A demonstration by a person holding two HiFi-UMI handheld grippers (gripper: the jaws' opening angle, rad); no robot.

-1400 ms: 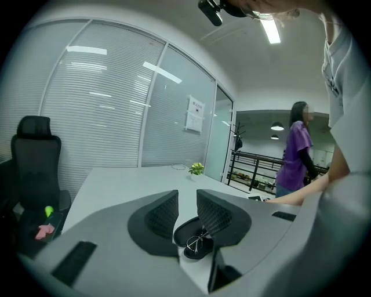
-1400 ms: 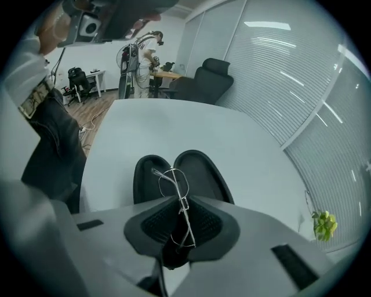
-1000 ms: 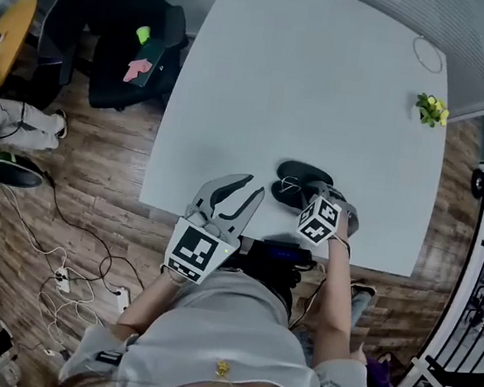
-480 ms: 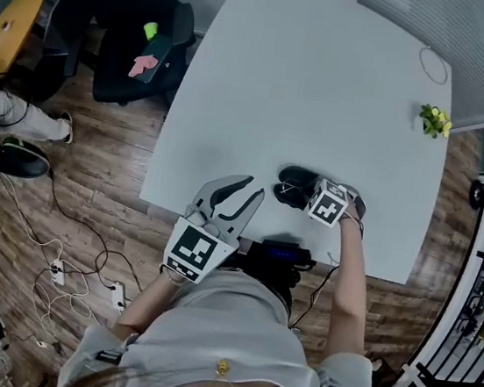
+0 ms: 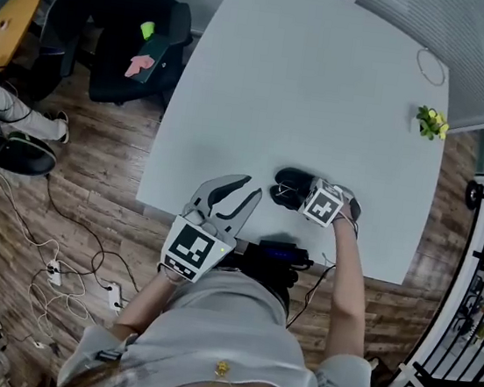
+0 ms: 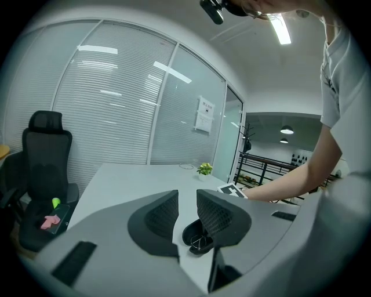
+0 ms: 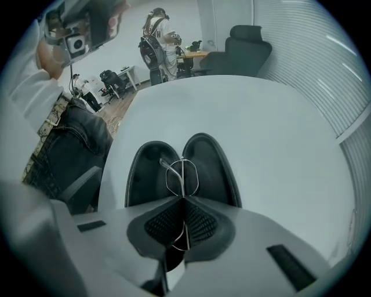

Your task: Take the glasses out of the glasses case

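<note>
A black glasses case (image 5: pixel 289 188) lies open near the table's front edge, both halves facing up (image 7: pixel 206 168). Thin wire-framed glasses (image 7: pixel 182 174) stand on edge over the hinge line, partly inside the case. My right gripper (image 7: pixel 182 202) is shut on the glasses' frame, and its marker cube (image 5: pixel 324 206) covers the case's right end in the head view. My left gripper (image 5: pixel 247 189) hovers left of the case over the table's front edge, open with nothing between its fingers (image 6: pixel 215 214). From the left gripper view the case (image 6: pixel 194 238) shows just beyond the jaws.
A small potted plant (image 5: pixel 430 122) and a thin wire loop (image 5: pixel 430 66) sit at the table's far right. A black office chair (image 5: pixel 130 32) holding pink and green items stands left of the white table (image 5: pixel 310 82). Cables lie on the wood floor (image 5: pixel 68 236).
My right gripper has shifted slightly farther from the table's front edge, over the case. The left gripper has stayed put.
</note>
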